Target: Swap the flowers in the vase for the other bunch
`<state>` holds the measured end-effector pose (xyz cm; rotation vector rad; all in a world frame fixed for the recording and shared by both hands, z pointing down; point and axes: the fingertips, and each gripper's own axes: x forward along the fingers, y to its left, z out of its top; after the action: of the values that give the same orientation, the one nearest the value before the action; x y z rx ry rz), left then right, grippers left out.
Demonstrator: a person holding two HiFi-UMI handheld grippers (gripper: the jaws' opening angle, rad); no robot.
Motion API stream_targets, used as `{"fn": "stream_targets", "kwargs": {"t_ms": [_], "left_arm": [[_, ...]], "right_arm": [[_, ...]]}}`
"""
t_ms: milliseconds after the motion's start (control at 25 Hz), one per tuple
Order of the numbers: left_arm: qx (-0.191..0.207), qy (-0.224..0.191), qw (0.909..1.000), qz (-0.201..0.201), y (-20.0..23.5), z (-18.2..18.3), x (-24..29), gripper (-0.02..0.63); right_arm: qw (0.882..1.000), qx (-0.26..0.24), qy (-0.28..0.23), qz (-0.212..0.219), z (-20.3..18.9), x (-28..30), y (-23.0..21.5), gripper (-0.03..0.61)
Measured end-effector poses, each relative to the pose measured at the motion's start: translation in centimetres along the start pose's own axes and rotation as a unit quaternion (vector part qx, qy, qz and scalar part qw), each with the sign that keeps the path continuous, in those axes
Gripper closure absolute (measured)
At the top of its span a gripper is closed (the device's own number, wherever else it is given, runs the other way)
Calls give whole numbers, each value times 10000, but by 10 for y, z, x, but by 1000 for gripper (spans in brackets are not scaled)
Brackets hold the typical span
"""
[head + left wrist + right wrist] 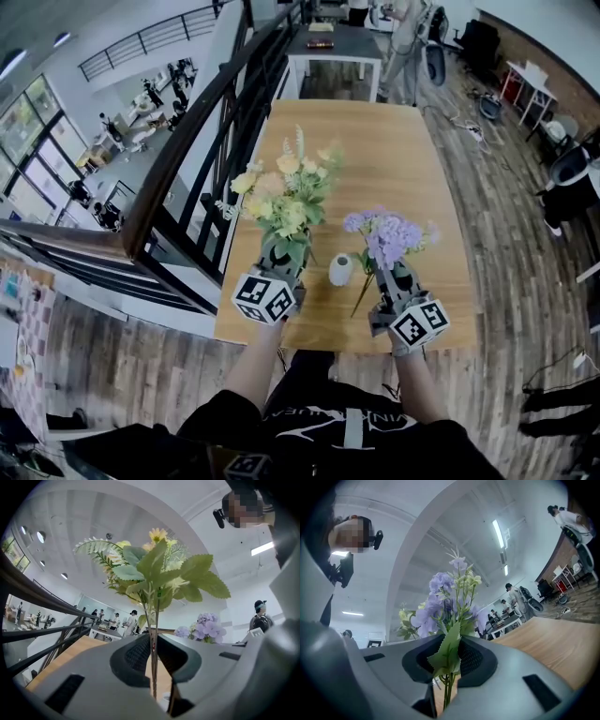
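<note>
A small white vase stands on the wooden table near its front edge, between my two grippers, with nothing in it. My left gripper is shut on the stems of the yellow and white bunch, held upright above the table; in the left gripper view those thin stems pass between the closed pads. To the vase's right, my right gripper is shut on the purple bunch, whose stems and a leaf are pinched between its jaws.
A black railing runs along the table's left side, with a drop to a lower floor beyond. A dark table and a standing person are past the far end. Office chairs stand at the right.
</note>
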<state>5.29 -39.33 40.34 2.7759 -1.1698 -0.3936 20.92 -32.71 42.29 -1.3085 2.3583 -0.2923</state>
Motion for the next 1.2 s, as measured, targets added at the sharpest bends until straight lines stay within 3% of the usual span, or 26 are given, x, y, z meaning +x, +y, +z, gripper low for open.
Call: {"fn": "stream_targets", "kwargs": {"t_ms": [600, 1200], "left_arm": [[-268, 95, 9989, 374, 8, -15, -45, 565], [-247, 90, 9989, 396, 0, -13, -50, 566]], "right_arm": [[9999, -55, -93, -4, 7, 1, 2, 508], [9998, -2, -142, 131, 15, 4, 10, 508]]}}
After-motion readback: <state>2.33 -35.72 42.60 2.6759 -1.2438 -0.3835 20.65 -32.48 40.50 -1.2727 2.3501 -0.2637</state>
